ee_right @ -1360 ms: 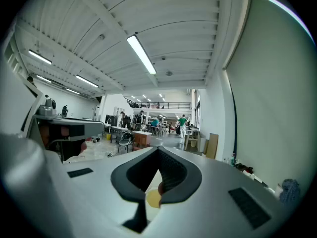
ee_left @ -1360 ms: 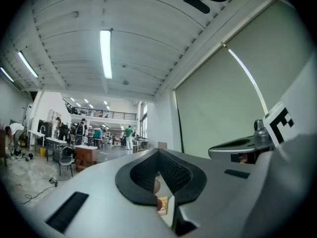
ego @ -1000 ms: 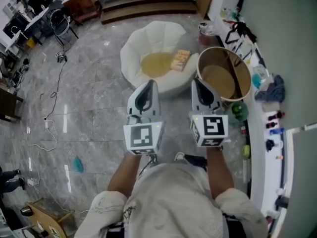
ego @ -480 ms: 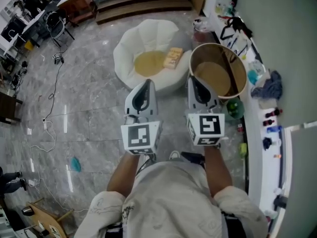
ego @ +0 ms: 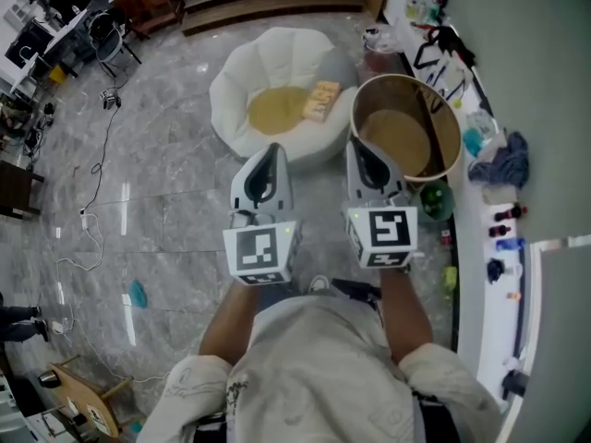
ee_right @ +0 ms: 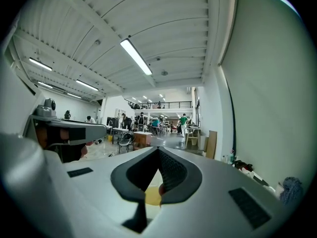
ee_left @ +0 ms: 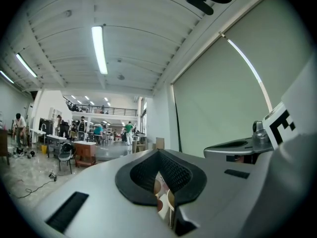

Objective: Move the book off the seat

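Observation:
The book (ego: 321, 100), orange-yellow, lies on the right edge of the white shell-shaped seat (ego: 254, 72), beside its yellow cushion (ego: 277, 109). Both grippers are held level, side by side, short of the seat and pointing toward it. The left gripper (ego: 272, 153) is shut and empty, its jaws meeting in the left gripper view (ee_left: 161, 182). The right gripper (ego: 356, 146) is shut and empty too (ee_right: 156, 180). Below its jaws a bit of the yellow cushion (ee_right: 152, 196) shows. Neither gripper touches the book.
A round tan tub (ego: 448, 127) stands right of the seat, just past the right gripper. A white ledge (ego: 489, 238) along the right wall carries a blue cloth (ego: 503, 164) and bottles. Cables (ego: 102, 155) trail over the marble floor at left; wooden steps (ego: 268, 3) lie beyond the seat.
Both grippers have travelled together with the person across the floor; the seat and tub have shifted a little left in the head view. Both grippers stay shut.

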### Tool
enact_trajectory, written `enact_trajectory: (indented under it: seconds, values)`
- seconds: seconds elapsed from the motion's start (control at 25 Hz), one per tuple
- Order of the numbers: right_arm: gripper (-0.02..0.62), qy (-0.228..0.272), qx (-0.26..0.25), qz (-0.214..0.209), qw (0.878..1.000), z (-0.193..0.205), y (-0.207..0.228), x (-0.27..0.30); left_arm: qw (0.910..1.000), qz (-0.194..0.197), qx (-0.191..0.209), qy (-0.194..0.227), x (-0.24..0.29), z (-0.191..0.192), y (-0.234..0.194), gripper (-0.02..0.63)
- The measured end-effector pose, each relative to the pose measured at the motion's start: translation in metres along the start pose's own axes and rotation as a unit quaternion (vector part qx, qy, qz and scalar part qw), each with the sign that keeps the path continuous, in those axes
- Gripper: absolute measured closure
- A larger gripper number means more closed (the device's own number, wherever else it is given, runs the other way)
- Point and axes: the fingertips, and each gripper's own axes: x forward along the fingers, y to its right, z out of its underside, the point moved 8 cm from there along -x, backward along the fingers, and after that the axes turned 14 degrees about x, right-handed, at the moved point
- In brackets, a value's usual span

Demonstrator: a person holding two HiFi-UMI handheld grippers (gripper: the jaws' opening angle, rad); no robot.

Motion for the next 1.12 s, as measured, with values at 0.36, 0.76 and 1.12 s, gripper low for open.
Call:
enact_trajectory:
  seconds: [0.36, 0.76, 1.12]
  values:
    - [0.598, -0.014, -0.001, 0.015, 1.0, 0.008, 0.014, 0.035, 0.9999, 0.016, -0.002, -0.002, 0.034, 0.014, -0.018, 0.604]
    - [0.598, -0.024, -0.004, 0.028, 0.999, -0.011, -0.002, 0.12, 0.9994, 0.03, -0.018, 0.01, 0.096, 0.026, -0.085, 0.604]
    - [0.598, -0.023, -0.005, 0.037, 0.999, -0.03, -0.025, 0.198, 0.9984, 0.045, -0.024, 0.023, 0.15, 0.032, -0.151, 0.604]
